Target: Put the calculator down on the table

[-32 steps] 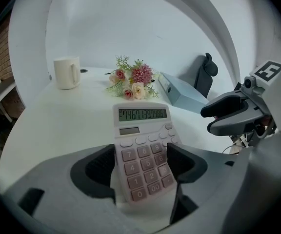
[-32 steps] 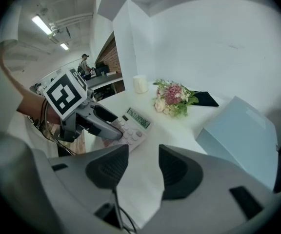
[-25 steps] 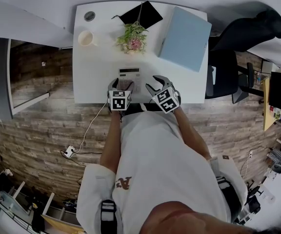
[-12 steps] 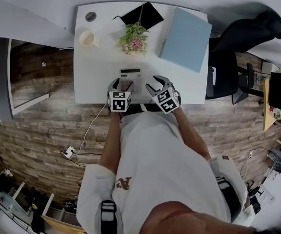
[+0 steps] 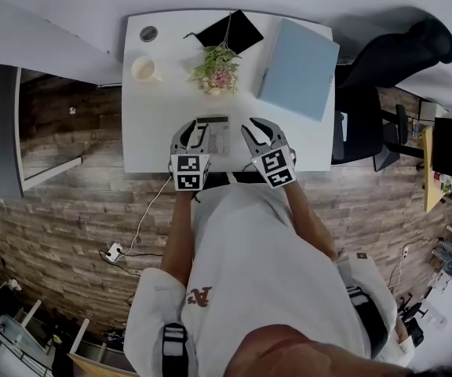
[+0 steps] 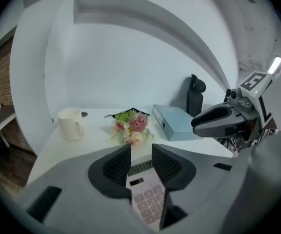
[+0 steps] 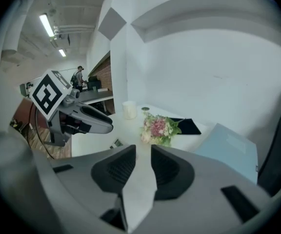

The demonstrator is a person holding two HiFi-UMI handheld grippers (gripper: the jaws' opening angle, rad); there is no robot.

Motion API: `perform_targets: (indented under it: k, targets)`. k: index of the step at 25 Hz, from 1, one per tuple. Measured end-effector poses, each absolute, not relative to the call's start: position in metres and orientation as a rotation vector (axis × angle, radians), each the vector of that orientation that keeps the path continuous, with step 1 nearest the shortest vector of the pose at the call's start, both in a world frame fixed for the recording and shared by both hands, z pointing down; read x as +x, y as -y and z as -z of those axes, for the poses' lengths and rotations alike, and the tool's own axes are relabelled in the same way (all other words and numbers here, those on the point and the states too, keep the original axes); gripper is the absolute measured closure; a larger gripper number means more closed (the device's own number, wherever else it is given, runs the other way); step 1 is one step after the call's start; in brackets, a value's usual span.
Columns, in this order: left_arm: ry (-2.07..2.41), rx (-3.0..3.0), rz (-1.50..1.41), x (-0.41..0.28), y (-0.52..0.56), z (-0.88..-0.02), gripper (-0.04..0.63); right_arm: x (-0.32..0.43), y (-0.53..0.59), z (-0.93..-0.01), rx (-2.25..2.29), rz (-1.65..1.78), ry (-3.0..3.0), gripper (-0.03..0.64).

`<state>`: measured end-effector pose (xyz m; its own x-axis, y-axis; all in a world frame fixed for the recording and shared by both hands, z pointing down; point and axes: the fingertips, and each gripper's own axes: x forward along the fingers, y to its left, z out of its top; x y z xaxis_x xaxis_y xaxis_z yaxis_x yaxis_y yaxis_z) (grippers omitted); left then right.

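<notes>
**While jaws close, calculator (image 5: 213, 134) lies on table (image 5: 151, 132)**

Though the calculator (image 6: 145, 199) shows through the gap of the left gripper (image 6: 141, 149), those jaws are closing over it, about half shut, gripping nothing; its display (image 6: 139, 167) lies just past their tips. On the right gripper (image 7: 143, 147) the jaws are closing too, with a narrow gap, only bare table between them; the calculator sits off their left side.
</notes>
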<state>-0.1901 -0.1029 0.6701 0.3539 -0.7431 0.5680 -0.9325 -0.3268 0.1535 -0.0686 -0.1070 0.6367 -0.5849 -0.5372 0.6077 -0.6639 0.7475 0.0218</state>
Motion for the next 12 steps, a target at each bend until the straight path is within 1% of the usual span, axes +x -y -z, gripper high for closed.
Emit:
perform_targets:
  k: [5,12]
  targets:
    - [1.517,2.325,-0.454,-0.19,0.126,-0.607,0.496,-0.072,0.124,-0.585,1.02,-0.178,2.439,0.555]
    - [1.56,2.53,-0.348,-0.187,0.14,-0.531,0.539,-0.075,0.135,-0.519,1.159,-0.043,2.52,0.571]
